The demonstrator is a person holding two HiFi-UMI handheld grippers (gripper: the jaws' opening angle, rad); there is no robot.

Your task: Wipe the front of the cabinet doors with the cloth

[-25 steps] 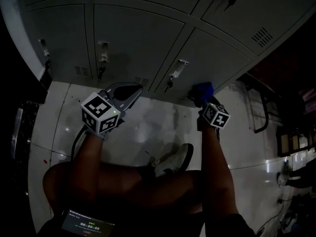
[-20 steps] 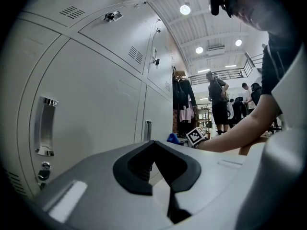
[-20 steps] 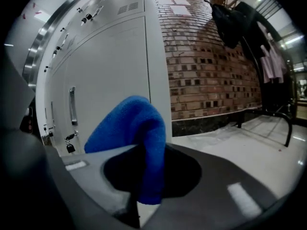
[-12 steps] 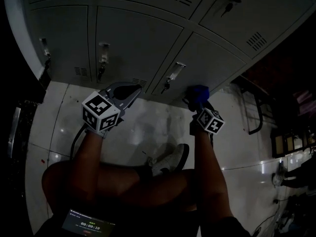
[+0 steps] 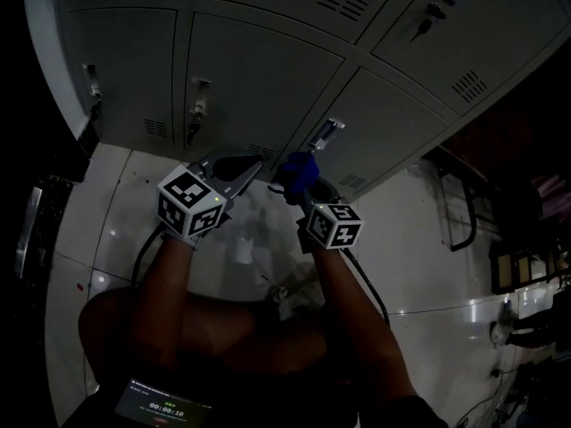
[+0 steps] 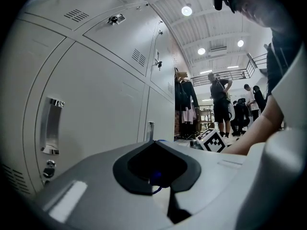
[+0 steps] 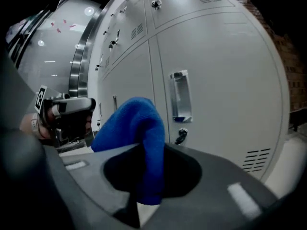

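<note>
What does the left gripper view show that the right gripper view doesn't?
Only the left gripper view: people standing in a hall under ceiling lights. Only the right gripper view: the blue cloth clamped between the jaws of the right gripper. Both: grey cabinet doors with handles and vents.

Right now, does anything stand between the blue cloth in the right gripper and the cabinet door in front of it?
Nothing visible does. The blue cloth, pinched in the right gripper, faces the grey cabinet door directly. The left gripper is off to the side, not in that path.
</note>
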